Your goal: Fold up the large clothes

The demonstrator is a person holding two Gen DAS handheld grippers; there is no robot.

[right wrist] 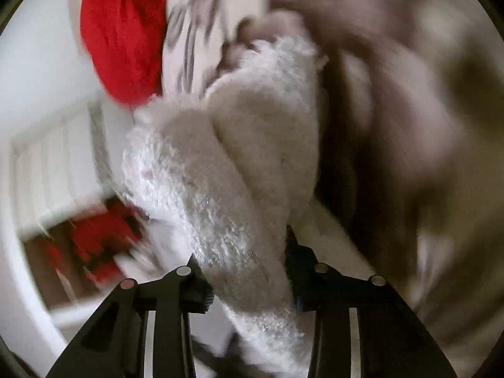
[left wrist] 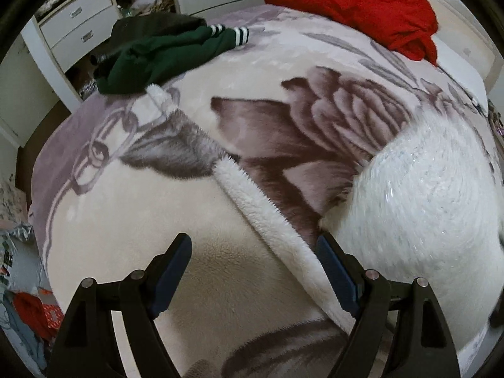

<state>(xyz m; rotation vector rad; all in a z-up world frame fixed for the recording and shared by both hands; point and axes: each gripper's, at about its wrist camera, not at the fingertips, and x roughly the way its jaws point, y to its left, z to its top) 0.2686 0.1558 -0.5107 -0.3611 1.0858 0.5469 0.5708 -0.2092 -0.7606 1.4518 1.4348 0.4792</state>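
Left gripper [left wrist: 253,275] spread wide, empty, above the fleece edge of the floral blanket [left wrist: 195,208] on the bed. Right gripper [right wrist: 244,271] clamped narrow on a bunched fold of the fluffy white garment [right wrist: 239,157], lifted over the blanket; view blurred. Beyond: green sweatshirt [left wrist: 163,60], red pillow [left wrist: 356,9], white dresser [left wrist: 78,31].
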